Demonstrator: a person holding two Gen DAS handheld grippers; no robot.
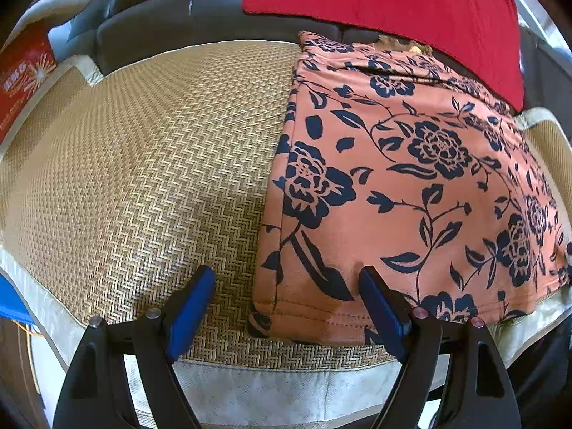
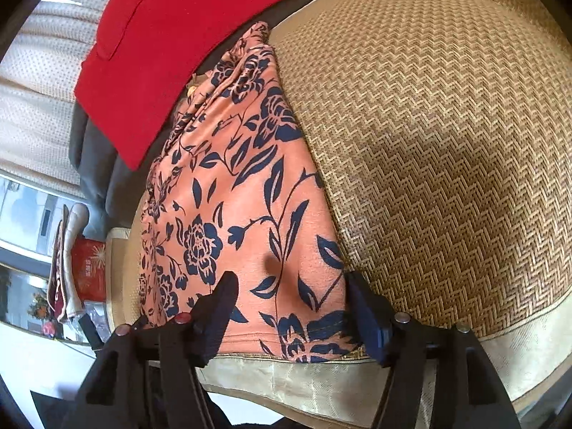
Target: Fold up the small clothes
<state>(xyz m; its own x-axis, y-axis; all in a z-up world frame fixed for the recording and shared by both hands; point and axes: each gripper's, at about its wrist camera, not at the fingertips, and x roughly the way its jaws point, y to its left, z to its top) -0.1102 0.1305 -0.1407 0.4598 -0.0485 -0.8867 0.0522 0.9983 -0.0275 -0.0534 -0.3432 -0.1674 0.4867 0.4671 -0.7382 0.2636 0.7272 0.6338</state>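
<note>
A salmon-pink garment with dark blue flowers (image 1: 411,178) lies folded flat on a woven straw mat (image 1: 143,161). Its near hem runs along the mat's front edge. My left gripper (image 1: 287,282) hangs open over the garment's near left corner, with one blue pad (image 1: 379,307) over the cloth and the other pad over bare mat. In the right wrist view the same garment (image 2: 243,214) lies with its hem nearest the camera. My right gripper (image 2: 291,286) straddles the hem's near right corner, with flat cloth between its fingers and no pad visibly pressing it.
A red cloth (image 1: 393,7) lies over the dark sofa back (image 1: 161,18) behind the garment. A red printed box (image 1: 21,71) stands at the mat's far left. The mat (image 2: 447,143) has a pale fabric border (image 2: 321,375) along its front edge.
</note>
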